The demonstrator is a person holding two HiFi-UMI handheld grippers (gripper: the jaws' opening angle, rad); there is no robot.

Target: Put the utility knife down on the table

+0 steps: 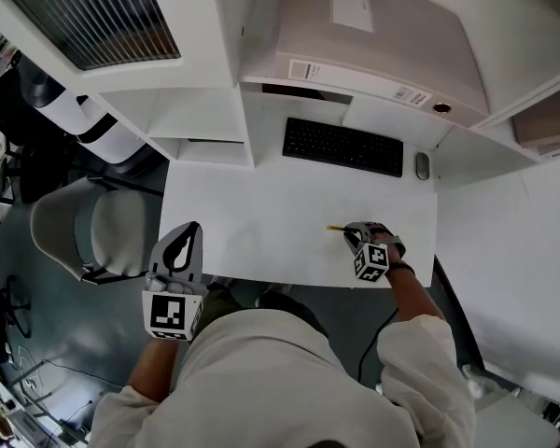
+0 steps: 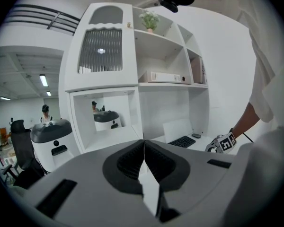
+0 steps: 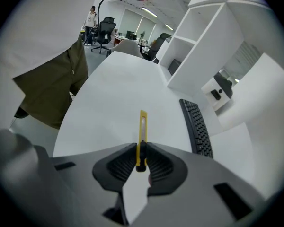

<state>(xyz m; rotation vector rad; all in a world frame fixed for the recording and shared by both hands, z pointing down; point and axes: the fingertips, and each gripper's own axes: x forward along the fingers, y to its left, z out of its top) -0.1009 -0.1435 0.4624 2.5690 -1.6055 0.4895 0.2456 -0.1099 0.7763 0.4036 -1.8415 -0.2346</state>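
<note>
Yellow utility knife (image 3: 142, 126) is gripped at its rear end by the right claw (image 3: 141, 151), tip pointed to 12 o'clock over the white worktop (image 3: 109, 98); left claw (image 2: 144, 148) is held closed on nothing.

Mouse (image 1: 422, 165) right of keyboard (image 1: 343, 146) on table (image 1: 252, 227)

Head camera: looks steeply down on my table (image 1: 261, 241) and keyboard (image 1: 342, 146). Camera on left gripper (image 2: 143, 148): low, near level, facing the shelves (image 2: 161, 56). Camera on right gripper (image 3: 141, 150): tilted down, close above table. Shared: the keyboard, apparently, tiny in left view.
</note>
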